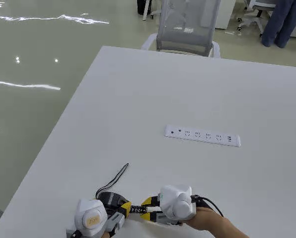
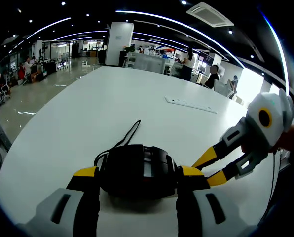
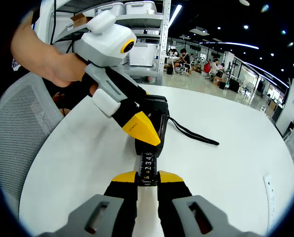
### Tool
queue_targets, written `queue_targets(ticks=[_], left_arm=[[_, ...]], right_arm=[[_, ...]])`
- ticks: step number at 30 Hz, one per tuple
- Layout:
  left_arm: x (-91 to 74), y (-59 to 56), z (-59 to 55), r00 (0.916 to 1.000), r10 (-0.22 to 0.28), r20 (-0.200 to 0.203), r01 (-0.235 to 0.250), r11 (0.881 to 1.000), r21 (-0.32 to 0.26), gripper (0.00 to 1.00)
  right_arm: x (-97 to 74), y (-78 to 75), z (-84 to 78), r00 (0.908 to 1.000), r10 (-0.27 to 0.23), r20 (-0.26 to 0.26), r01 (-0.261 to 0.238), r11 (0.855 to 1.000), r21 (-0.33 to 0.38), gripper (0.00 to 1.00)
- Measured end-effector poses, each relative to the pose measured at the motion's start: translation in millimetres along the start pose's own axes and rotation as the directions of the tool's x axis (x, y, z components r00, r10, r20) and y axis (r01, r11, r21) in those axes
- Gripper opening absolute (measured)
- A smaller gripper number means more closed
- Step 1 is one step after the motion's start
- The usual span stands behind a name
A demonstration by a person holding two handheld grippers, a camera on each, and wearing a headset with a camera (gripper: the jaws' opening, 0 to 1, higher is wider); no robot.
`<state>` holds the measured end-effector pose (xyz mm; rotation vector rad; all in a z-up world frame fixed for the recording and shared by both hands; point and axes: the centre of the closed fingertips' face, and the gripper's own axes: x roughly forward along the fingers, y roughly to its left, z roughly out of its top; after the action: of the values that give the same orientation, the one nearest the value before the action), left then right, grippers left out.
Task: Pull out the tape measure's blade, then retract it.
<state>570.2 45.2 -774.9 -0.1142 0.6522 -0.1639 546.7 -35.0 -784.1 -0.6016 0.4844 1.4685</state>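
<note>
A black tape measure (image 1: 111,199) with a black wrist strap (image 1: 113,181) lies near the table's front edge. My left gripper (image 1: 116,204) is shut on its body (image 2: 137,170), a yellow-tipped jaw on each side. A short length of blade (image 1: 137,209) with printed numbers sticks out to the right. My right gripper (image 1: 147,208) is shut on the blade's end (image 3: 147,168), close to the case (image 3: 154,116). In the left gripper view the right gripper (image 2: 202,169) comes in from the right; in the right gripper view the left gripper (image 3: 139,129) reaches in from the upper left.
The white table (image 1: 163,89) holds a white power strip (image 1: 202,135) farther back on the right. A grey mesh chair (image 1: 187,25) stands at the far edge. A person's legs (image 1: 282,20) show at the top right. The left table edge runs close by.
</note>
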Motion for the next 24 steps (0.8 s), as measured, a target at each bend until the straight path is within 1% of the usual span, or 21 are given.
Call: queue_targets(ticks=[7,17,24], left_arm=[[0.3,0.4,0.0,1.0,0.001,0.0,-0.001,1.0,0.001,0.59],[-0.1,2.2,0.8,0.9999,-0.002,0.013,0.002,1.0,-0.014,0.59],[-0.5,2.4,0.7,0.9999,-0.005,0.013,0.006,1.0,-0.014,0.59]], right_arm=[[-0.1,-0.1,0.8,1.0,-0.001,0.0,0.001,1.0,0.001,0.13],[2.6,-1.5,3.3,1.0,0.0,0.004,0.0,1.0,-0.003,0.13],[3.9,-0.9,5.2,1.0,0.003,0.002,-0.003,1.0,-0.007,0.13]])
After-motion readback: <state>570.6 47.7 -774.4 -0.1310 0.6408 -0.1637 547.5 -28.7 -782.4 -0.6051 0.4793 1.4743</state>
